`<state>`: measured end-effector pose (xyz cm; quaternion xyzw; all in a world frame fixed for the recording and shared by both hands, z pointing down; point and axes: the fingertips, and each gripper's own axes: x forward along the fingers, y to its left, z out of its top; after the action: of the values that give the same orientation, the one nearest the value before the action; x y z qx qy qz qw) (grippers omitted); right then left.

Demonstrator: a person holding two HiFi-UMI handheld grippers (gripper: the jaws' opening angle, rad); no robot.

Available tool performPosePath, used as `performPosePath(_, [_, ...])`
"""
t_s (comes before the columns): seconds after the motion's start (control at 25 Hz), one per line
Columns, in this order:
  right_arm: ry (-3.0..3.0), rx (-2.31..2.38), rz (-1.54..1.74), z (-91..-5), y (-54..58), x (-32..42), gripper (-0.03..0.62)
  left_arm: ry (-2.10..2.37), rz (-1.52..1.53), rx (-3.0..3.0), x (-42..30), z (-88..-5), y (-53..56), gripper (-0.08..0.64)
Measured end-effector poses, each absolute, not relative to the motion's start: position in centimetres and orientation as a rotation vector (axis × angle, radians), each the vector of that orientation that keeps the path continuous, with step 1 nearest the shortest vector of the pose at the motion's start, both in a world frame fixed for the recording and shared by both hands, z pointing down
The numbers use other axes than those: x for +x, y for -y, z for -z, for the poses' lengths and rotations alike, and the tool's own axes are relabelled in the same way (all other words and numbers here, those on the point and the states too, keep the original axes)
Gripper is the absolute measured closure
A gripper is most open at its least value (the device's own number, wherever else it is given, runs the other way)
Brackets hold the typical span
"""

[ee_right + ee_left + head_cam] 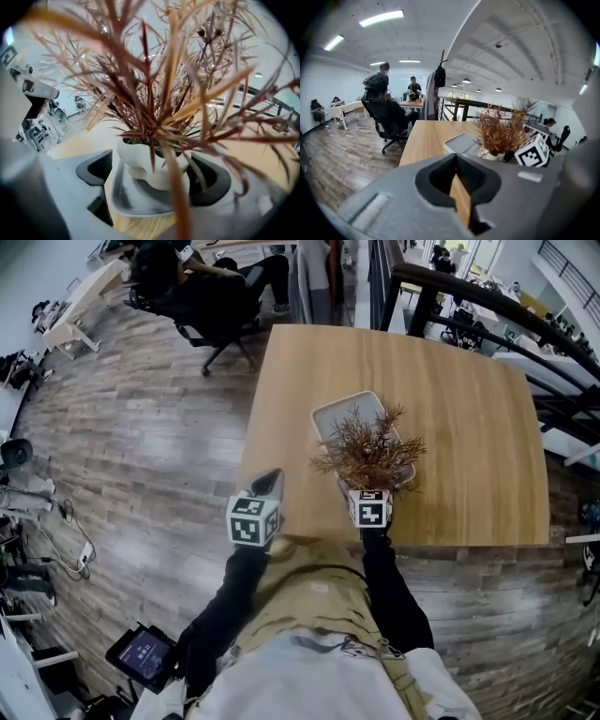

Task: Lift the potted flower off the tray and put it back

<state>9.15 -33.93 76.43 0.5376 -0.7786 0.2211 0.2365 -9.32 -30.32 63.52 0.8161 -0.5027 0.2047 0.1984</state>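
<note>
The potted flower [370, 451] is a spray of dry brown leaves in a small white pot [150, 161]. It stands on the near end of a grey tray [342, 413] on the wooden table. My right gripper [373, 487] is open, one jaw on each side of the pot [154, 174]. A thin strip of tray [136, 199] shows between the left jaw and the pot. My left gripper [272, 480] hovers by the table's near left corner, shut and empty [457, 161]. From there the plant [501, 133] and tray [461, 142] lie ahead to the right.
The table [450, 409] has bare wood around the tray, and its near edge runs just under both grippers. A person sits on a black office chair [202, 296] beyond the far left corner. A dark railing [487, 306] runs behind the table at the right.
</note>
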Motion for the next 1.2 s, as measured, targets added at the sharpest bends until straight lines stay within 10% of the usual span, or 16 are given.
performPosePath(0.52, [2.180,1.394,-0.622,-67.1,25.2,6.4,0.158,1.380,-0.528,2.280,-8.7,-54.8,23.9,0.558])
performPosePath(0.88, [2.264,1.469,-0.456,-56.7,20.1,7.7,0.588,1.396,-0.481,2.321,-5.5,-49.8,19.2,0.558])
performPosePath(1.2, [2.374,1.575,-0.287,-46.3,19.6,7.0,0.588,1.409,-0.397,2.500,-3.6,-44.0,20.0,0.558])
